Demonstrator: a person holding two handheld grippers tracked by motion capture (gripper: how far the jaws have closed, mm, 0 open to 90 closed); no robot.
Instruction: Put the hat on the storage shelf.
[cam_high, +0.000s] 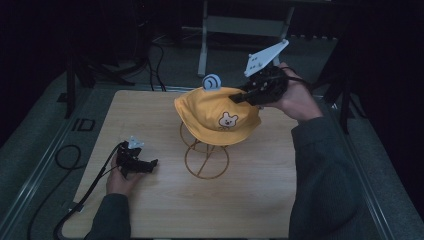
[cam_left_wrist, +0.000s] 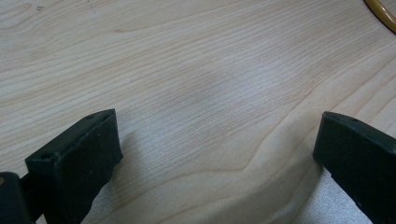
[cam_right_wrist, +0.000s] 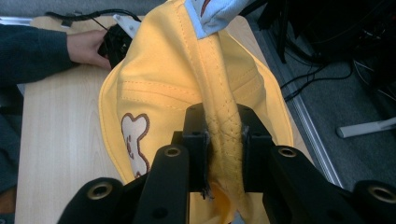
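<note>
The right gripper (cam_high: 239, 96) is clenched on the yellow hat (cam_high: 217, 114), pinching a fold of its fabric at the hat's far right side in the high view. In the right gripper view the two black jaws stand close together with a ridge of stitched yellow cloth (cam_right_wrist: 223, 135) squeezed between the pads, and the cloth bunches out below them. The hat sits over the top of an orange wire stand (cam_high: 206, 159) near the middle of the wooden table (cam_high: 260, 200); the stand's round base ring rests on the tabletop just in front of the hat. The hat has a small rabbit patch (cam_high: 228, 120) on its near side and a pale blue ear piece (cam_high: 212, 82) sticking up at its crown. The grey plate on the right gripper points up and away from the person.

The left gripper (cam_high: 150, 164) lies low over the table at the left, well apart from the hat, in the person's left hand (cam_high: 120, 179). Its jaws stand wide apart in the left gripper view with bare wood between them, holding nothing. A curve of the stand's ring (cam_left_wrist: 384, 15) shows at the top right corner of that view.
</note>
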